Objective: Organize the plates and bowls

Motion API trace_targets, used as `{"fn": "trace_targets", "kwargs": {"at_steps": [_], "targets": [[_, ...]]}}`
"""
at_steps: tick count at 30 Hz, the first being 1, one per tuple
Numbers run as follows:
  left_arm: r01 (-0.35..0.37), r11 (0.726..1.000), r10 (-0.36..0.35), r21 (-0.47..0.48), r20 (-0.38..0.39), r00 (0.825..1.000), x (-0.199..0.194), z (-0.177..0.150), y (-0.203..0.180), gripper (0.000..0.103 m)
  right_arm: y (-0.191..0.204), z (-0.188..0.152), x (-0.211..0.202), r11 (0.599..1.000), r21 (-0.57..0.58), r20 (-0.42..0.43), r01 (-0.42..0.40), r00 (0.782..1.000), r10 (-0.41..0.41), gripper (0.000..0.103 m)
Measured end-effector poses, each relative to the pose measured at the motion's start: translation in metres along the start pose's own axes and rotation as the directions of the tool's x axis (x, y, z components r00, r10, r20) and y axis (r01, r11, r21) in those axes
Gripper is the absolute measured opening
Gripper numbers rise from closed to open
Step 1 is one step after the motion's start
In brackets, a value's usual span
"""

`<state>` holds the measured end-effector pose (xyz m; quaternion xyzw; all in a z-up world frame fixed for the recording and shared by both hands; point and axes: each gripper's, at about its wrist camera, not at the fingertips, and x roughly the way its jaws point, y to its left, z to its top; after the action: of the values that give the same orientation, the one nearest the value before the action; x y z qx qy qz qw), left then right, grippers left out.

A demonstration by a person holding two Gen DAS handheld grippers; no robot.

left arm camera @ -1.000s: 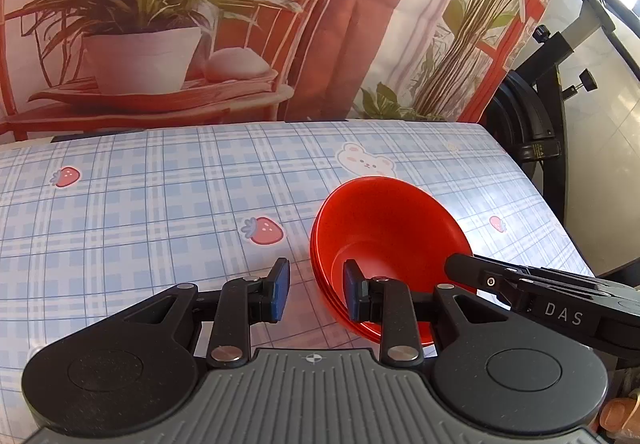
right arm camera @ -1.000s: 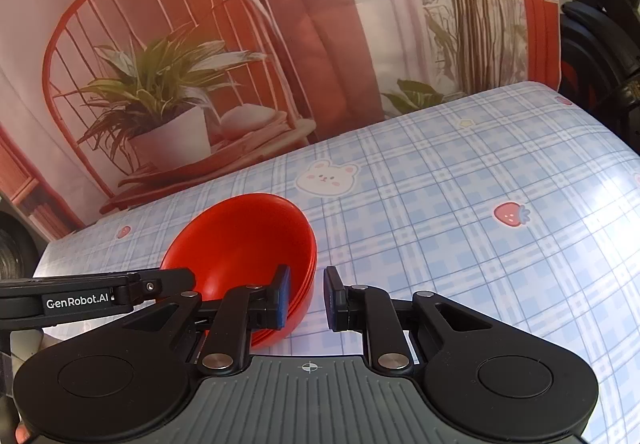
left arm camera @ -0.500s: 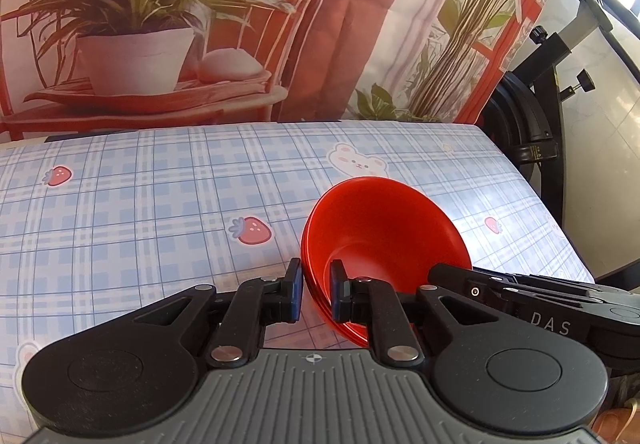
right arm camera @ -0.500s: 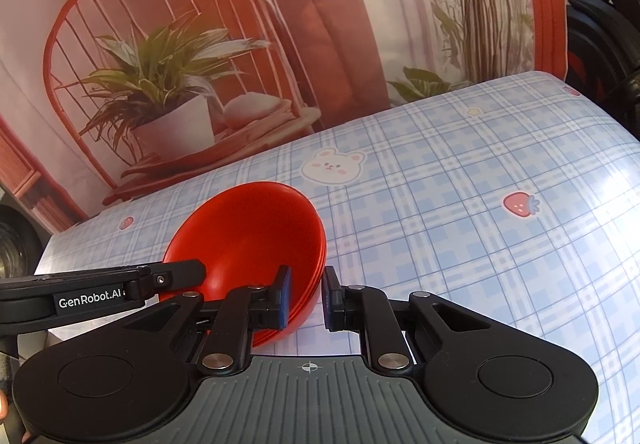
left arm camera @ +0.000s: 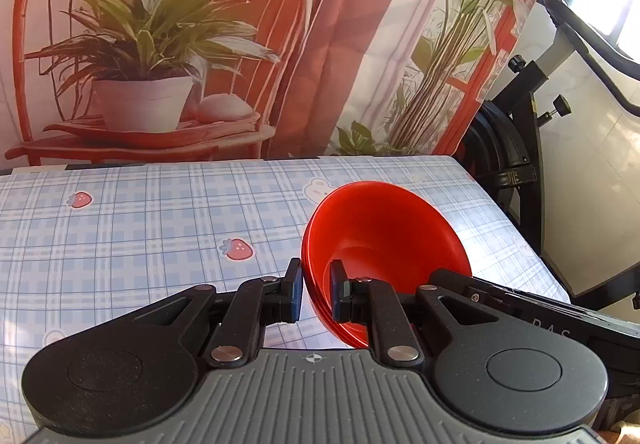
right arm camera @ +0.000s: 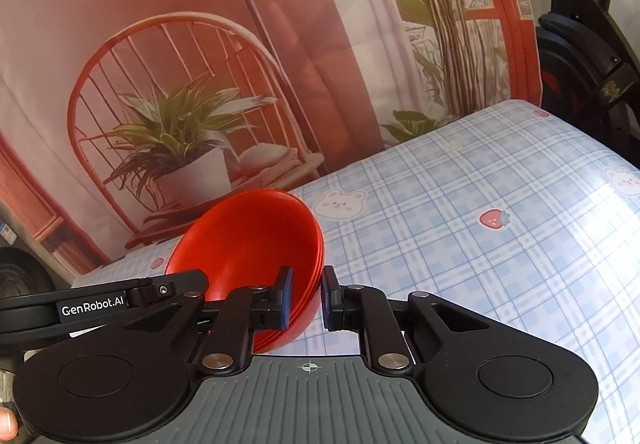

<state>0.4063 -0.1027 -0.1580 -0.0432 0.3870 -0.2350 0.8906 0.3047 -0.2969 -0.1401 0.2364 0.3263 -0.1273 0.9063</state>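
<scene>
A stack of red bowls [left arm camera: 384,240] is held between both grippers, raised and tilted above the blue checked tablecloth [left arm camera: 140,228]. My left gripper [left arm camera: 316,294] is shut on the stack's left rim, one finger inside and one outside. My right gripper [right arm camera: 306,298] is shut on the opposite rim of the same red bowls [right arm camera: 248,240]. Several nested rims show at the stack's edge. Each gripper's body shows in the other's view: the right gripper [left arm camera: 520,308] beside the bowls, and the left gripper [right arm camera: 100,304] likewise.
A printed backdrop [left arm camera: 200,43] of a chair and plants hangs behind the table's far edge. A black exercise bike [left arm camera: 532,131] stands past the table's right edge; it also shows in the right wrist view [right arm camera: 588,55]. The tablecloth [right arm camera: 480,244] shows strawberry and bear prints.
My left gripper closed on the bowls' rim. Both grippers then lifted the stack, which now sits higher and more tilted over the table.
</scene>
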Motion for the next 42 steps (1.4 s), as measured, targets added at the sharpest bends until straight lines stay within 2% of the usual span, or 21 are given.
{"fn": "trace_targets", "kwargs": {"at_steps": [7, 15, 28, 42], "targets": [[-0.023, 0.999, 0.024, -0.035, 0.028, 0.999, -0.036, -0.012, -0.001, 0.015, 0.014, -0.014, -0.030, 1.000, -0.006, 0.026, -0.016, 1.000, 0.016, 0.013], [-0.042, 0.997, 0.044, -0.072, 0.021, 0.999, -0.068, -0.035, 0.006, 0.015, 0.028, -0.032, -0.049, 0.999, -0.018, 0.017, -0.032, 0.999, 0.033, 0.013], [-0.034, 0.993, 0.030, -0.109, -0.041, 0.999, -0.078, -0.069, 0.020, 0.015, 0.030, -0.064, -0.058, 0.999, -0.027, -0.044, -0.036, 0.998, 0.035, 0.013], [-0.080, 0.992, 0.071, -0.103, -0.087, 0.994, -0.075, -0.087, 0.023, 0.015, 0.033, -0.083, -0.050, 0.999, -0.028, -0.094, -0.039, 0.995, 0.036, 0.014]]}}
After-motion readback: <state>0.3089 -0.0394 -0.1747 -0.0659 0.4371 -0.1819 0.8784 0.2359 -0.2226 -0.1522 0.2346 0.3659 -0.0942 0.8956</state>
